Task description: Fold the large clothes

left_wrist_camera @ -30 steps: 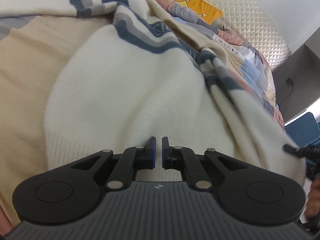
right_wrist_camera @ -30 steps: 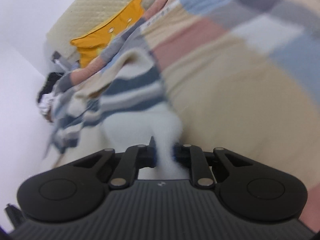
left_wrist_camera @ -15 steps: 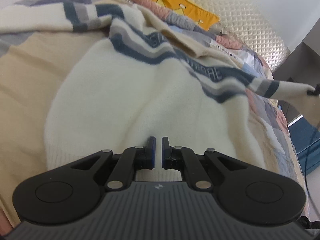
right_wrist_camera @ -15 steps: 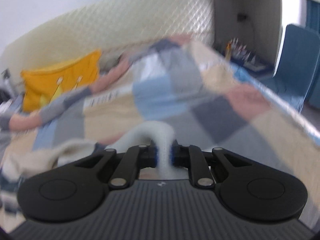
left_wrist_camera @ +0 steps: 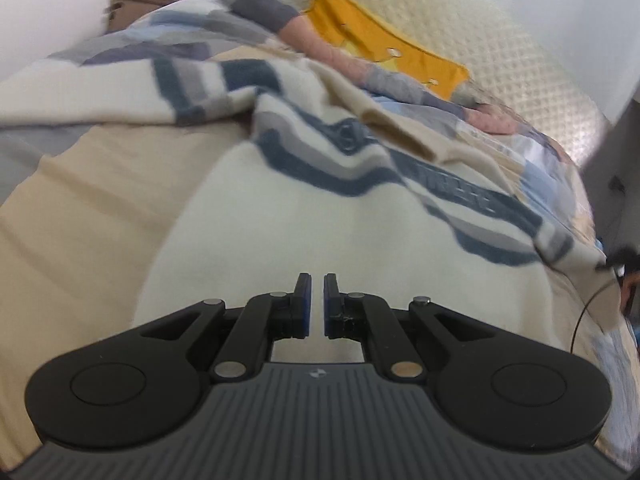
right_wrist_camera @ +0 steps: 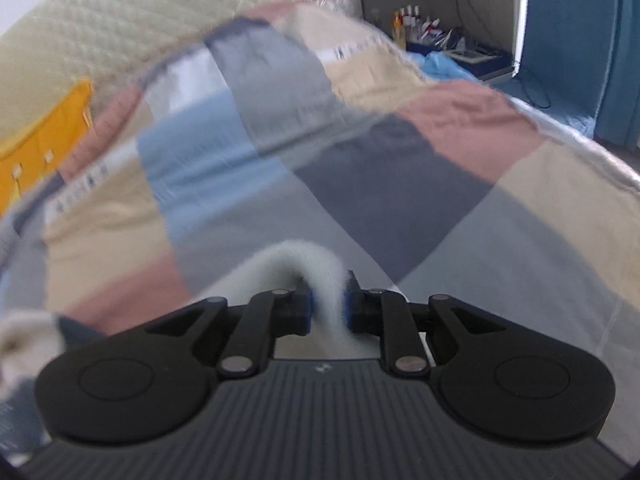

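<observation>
A cream sweater [left_wrist_camera: 320,216] with navy and grey stripes lies spread on the bed, its chest bands running across the left wrist view. My left gripper [left_wrist_camera: 313,300] is shut low over the sweater's plain lower part, near the hem; I cannot tell whether any cloth is pinched. The sweater's right sleeve stretches out to the far right edge of that view. My right gripper [right_wrist_camera: 328,304] has the cream sleeve end [right_wrist_camera: 296,264] between its blue pads, and the cloth still fills the gap while the jaws are opening.
A patchwork quilt [right_wrist_camera: 400,152] in beige, pink, blue and grey covers the bed. A yellow cushion [left_wrist_camera: 380,52] leans on the quilted headboard [left_wrist_camera: 500,52]. Beyond the bed's right side stand a blue chair [right_wrist_camera: 568,32] and a desk with small items [right_wrist_camera: 432,36].
My right gripper swung far out to the right with the sleeve, unfolding it off the sweater's body, and its jaws have widened slightly. The left gripper tilted upward a little and stayed shut.
</observation>
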`<state>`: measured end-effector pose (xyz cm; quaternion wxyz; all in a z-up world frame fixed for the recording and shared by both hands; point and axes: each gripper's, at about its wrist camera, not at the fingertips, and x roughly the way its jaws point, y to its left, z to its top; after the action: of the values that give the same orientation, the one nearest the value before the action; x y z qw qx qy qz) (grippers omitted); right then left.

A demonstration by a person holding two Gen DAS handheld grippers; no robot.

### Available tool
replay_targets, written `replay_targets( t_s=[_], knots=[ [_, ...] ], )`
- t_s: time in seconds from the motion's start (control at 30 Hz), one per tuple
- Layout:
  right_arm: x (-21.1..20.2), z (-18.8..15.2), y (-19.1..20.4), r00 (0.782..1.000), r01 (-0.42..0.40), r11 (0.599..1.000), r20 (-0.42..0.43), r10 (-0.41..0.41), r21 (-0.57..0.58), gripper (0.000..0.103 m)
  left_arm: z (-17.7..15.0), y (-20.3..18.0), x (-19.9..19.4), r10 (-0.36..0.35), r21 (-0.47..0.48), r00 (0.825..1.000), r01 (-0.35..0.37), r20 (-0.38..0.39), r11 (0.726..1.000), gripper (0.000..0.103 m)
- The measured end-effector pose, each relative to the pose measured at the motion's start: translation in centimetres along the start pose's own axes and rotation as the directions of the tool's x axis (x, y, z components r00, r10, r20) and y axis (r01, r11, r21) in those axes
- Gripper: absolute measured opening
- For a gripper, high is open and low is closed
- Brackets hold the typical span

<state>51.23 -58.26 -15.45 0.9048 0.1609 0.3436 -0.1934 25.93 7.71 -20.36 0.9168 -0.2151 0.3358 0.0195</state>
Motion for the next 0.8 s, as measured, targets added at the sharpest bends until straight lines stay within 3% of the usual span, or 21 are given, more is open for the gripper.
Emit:
replay_targets(
  t_s=[0.1,0.17,0.27,0.37,0.4,0.43,0.5,0.67,0.8],
  knots=[
    [1.8,-1.7,-0.5,0.998,0.003,0.999,0.064,0.0,-0.047,0.041,-0.1,0.6,1.2,0.035,-0.012,0.999,-0.036,-0.038,0.999,0.005],
    [2.8,-2.4,-0.9,0.997,0.001,0.999,0.076,0.003,-0.047,0.044,-0.1,1.0,2.0,0.041,-0.029,0.997,-0.043,-0.06,0.999,0.005],
    [3.4,-2.8,-1.4,0.995,-0.013,0.999,0.096,0.01,0.029,0.052,-0.2,1.4,2.6,0.043,-0.037,0.996,-0.046,-0.075,0.998,0.005],
    [1.5,-3.3,-1.3,0.984,0.011,0.994,0.177,-0.031,0.112,0.065,-0.2,1.1,2.5,0.057,-0.038,0.996,-0.06,-0.064,0.997,0.013],
    [0.7,-3.6,-0.9,0.98,0.018,0.994,0.193,-0.039,0.11,0.066,-0.2,1.2,2.2,0.052,-0.054,0.997,-0.055,-0.05,0.997,0.019],
    [0.0,-3.8,-0.5,0.979,0.019,0.994,0.198,-0.039,0.104,0.066,-0.2,1.0,1.8,0.039,-0.063,0.998,-0.041,-0.041,0.997,0.032],
    [-1.4,-4.1,0.3,0.983,0.003,0.994,0.18,-0.022,0.105,0.066,-0.1,0.8,1.2,-0.003,-0.062,0.999,0.001,-0.034,0.998,0.039],
    [-6.5,-5.7,1.8,0.979,-0.013,0.997,0.202,-0.004,0.082,0.066,-0.1,-0.3,-0.4,-0.011,0.002,1.0,0.011,0.011,1.0,0.039],
    [-11.2,-7.7,3.0,0.976,-0.052,0.997,0.216,0.039,0.055,0.066,0.0,-0.2,-1.7,-0.006,0.002,0.999,0.006,0.033,1.0,0.039]
  ],
)
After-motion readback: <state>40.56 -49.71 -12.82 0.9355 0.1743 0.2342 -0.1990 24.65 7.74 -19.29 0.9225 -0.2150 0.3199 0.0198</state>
